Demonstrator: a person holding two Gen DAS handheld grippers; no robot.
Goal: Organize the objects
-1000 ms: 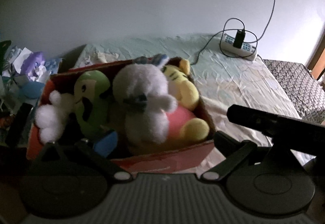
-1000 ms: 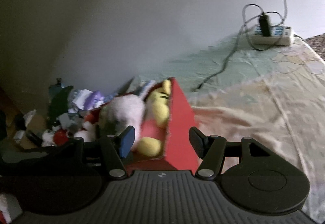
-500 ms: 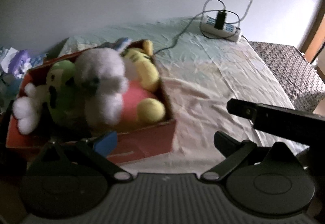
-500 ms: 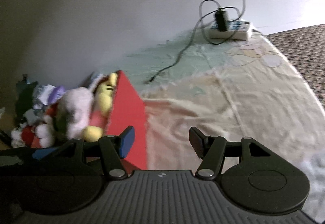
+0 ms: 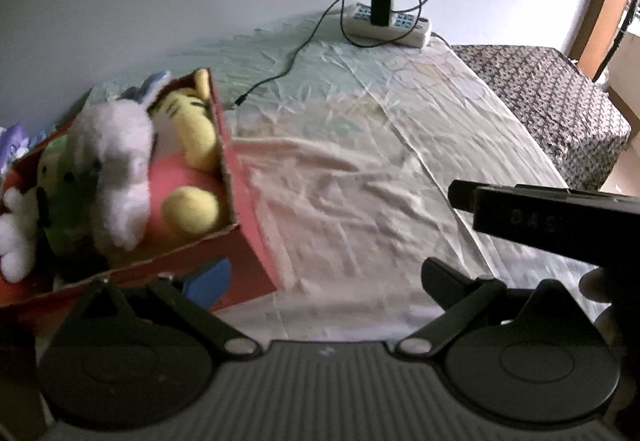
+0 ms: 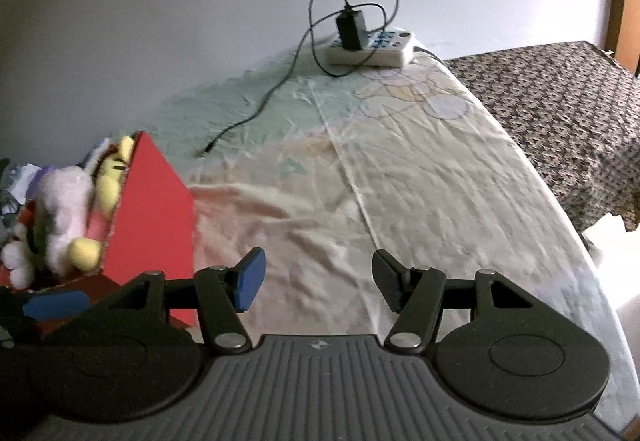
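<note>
My left gripper hangs above the near left part of the bed, its jaws spread wide with nothing between them; one blue pad shows in front of the near wall of the red box, though I cannot tell whether it touches the cardboard. My right gripper is likewise released, both pads apart over bare, wrinkled sheet, just to the right of the box's red side.

The red box sits at the bed's left edge and is stuffed with plush toys: a white plush lies across the middle, a yellow plush in a pink top is pressed against the right wall, a green plush sits further left, and a small white fluffy one (only partly in view) is at the far left corner.

At the far edge of the bed, against the wall, a white power strip lies with a black charger plugged in; its thin cable trails across the sheet toward the box. A patterned dark cover lies along the bed's right side.
</note>
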